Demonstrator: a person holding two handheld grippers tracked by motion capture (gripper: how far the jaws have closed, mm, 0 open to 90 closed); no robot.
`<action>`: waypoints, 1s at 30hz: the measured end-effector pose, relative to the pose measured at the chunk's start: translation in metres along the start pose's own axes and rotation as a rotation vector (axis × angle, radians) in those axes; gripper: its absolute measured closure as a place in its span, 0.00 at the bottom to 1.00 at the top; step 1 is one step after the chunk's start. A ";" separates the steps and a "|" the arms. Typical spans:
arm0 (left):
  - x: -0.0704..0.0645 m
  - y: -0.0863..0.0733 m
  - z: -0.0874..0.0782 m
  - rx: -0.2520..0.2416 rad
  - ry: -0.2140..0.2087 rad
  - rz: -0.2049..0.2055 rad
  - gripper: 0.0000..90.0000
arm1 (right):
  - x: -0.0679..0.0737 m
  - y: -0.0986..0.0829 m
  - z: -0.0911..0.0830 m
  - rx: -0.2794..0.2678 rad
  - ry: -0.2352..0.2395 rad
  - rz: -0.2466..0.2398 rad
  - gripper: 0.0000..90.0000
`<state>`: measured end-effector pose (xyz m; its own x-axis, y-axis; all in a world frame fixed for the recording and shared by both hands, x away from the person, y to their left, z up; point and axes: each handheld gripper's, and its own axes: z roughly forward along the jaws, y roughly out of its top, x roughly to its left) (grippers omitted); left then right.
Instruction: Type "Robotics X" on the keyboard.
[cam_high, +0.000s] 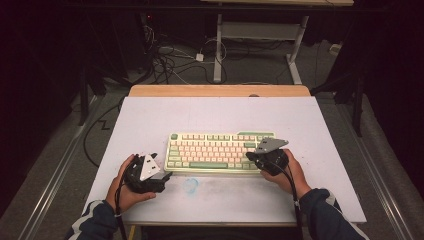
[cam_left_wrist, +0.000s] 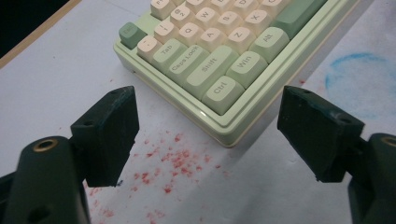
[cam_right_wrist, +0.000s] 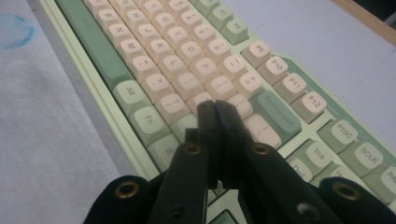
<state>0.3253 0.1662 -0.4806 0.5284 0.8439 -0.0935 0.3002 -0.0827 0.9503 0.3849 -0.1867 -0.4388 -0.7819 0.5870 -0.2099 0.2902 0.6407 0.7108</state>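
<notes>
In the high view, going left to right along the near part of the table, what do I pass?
Left tongs → blue smudge on the white table → green and cream keyboard → right tongs.

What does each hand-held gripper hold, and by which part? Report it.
Nothing. The left hand-held gripper is open before the keyboard corner; the right hand-held gripper is shut, empty, over the keys.
</notes>
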 end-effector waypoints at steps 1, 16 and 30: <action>-0.001 0.000 0.000 -0.003 0.000 -0.003 0.22 | 0.000 -0.001 0.001 0.005 0.002 0.002 1.00; 0.001 0.000 -0.003 0.014 0.015 0.001 0.25 | -0.002 -0.011 0.007 0.018 -0.005 0.018 1.00; 0.008 0.010 -0.014 0.052 0.023 -0.073 0.87 | 0.000 -0.014 0.007 0.003 -0.024 0.008 1.00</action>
<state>0.3210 0.1793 -0.4680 0.4853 0.8606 -0.1545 0.3782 -0.0473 0.9245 0.3848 -0.1916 -0.4536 -0.7660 0.6037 -0.2208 0.2976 0.6375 0.7107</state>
